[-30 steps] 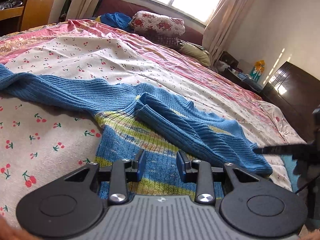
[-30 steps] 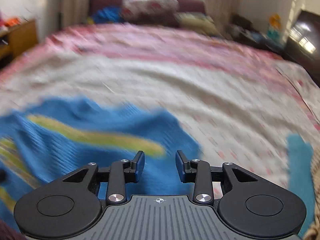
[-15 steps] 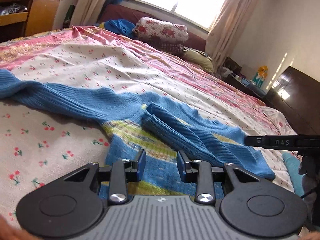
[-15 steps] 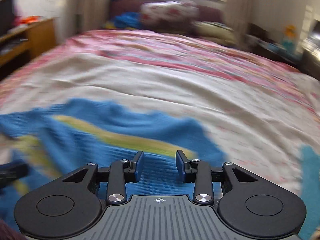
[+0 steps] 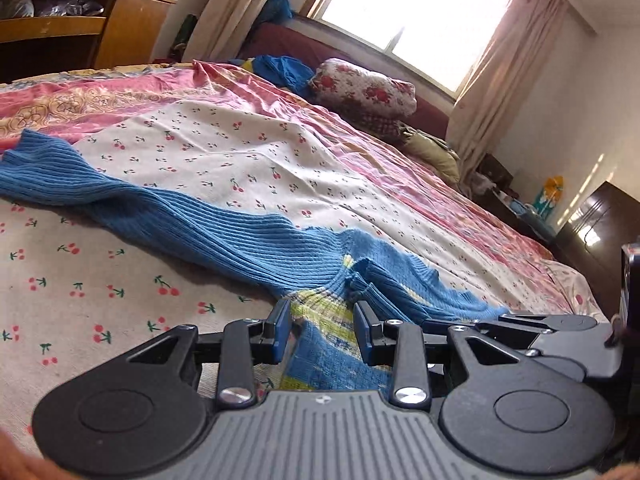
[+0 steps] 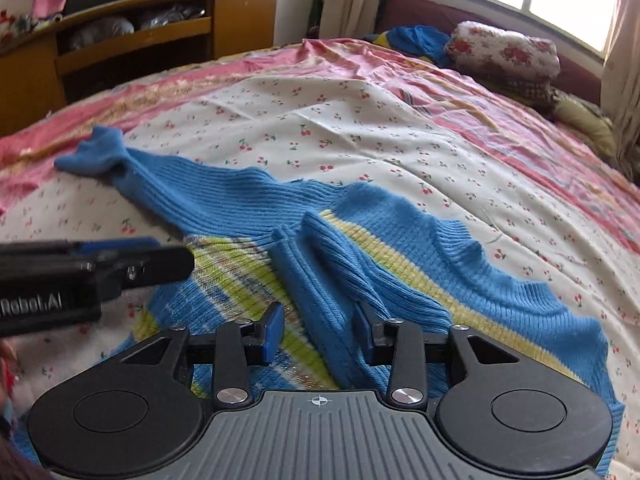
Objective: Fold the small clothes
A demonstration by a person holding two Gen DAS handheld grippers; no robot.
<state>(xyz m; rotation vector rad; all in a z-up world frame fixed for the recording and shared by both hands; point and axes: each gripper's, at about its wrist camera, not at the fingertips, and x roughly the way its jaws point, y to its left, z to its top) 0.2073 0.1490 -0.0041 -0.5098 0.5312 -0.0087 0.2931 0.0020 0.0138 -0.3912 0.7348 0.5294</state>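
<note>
A small blue ribbed sweater [image 6: 400, 256] with yellow-green stripes lies on the cherry-print bedsheet [image 6: 360, 120]. One sleeve [image 6: 180, 184] stretches out to the left; the other sleeve [image 6: 332, 280] is folded across the chest. My right gripper [image 6: 320, 328] is open and empty, just above the folded sleeve. My left gripper [image 5: 322, 332] is open and empty, low over the sweater's [image 5: 240, 236] striped body near its left edge. Each gripper shows in the other's view: the left [image 6: 132, 264], the right [image 5: 520, 328].
A floral pillow [image 6: 504, 52] and more bedding sit at the head of the bed under the window. A wooden cabinet [image 6: 140, 36] stands left of the bed. A dark dresser [image 5: 600, 232] stands at the right.
Both grippers have moved left and lower over the sweater. The right gripper now sits close beside the left one, and its view has steadied over the folded sleeve.
</note>
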